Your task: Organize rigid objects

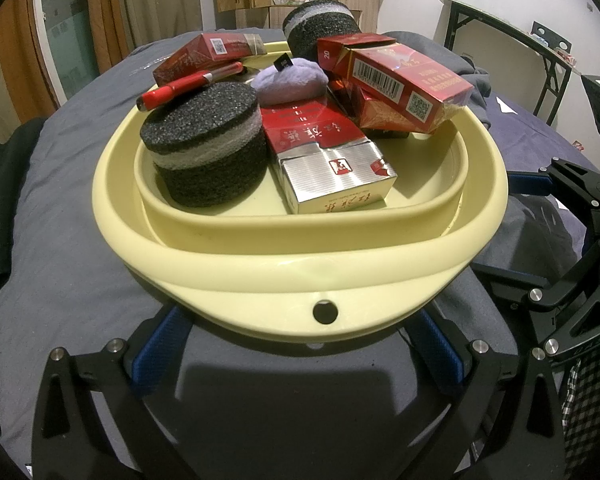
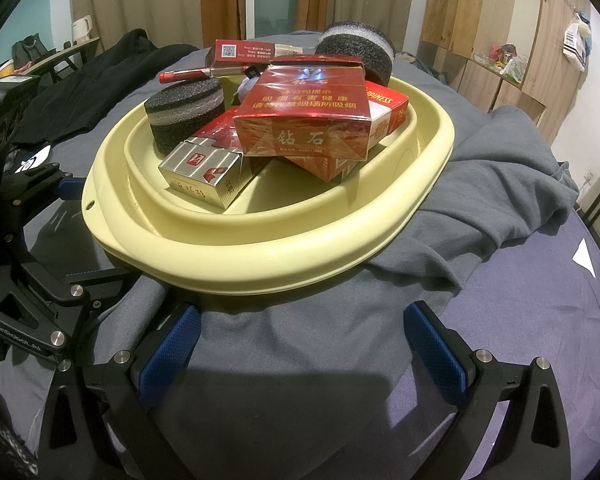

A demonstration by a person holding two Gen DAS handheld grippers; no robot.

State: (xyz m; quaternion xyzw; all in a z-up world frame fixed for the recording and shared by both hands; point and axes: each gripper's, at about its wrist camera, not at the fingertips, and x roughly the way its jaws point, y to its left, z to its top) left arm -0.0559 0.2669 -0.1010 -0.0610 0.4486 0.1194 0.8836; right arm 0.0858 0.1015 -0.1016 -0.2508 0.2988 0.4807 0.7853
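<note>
A cream basin (image 1: 300,256) (image 2: 260,248) sits on a grey-sheeted bed. It holds several red cigarette boxes (image 1: 408,80) (image 2: 304,120), a silver-ended box (image 1: 336,180) (image 2: 204,180), two black foam discs (image 1: 204,148) (image 2: 184,112), a red pen (image 1: 188,84) (image 2: 188,74) lying on the near disc, and a purple lump (image 1: 290,80). My left gripper (image 1: 300,344) is open and empty, its fingers just under the basin's near rim. My right gripper (image 2: 300,340) is open and empty, just short of the basin's rim. The right gripper also shows in the left wrist view (image 1: 540,240).
Rumpled grey cloth (image 2: 500,200) lies right of the basin and dark clothes (image 2: 100,80) to its left. A folding table (image 1: 520,40) stands beyond the bed. Wooden cabinets (image 2: 500,40) line the wall.
</note>
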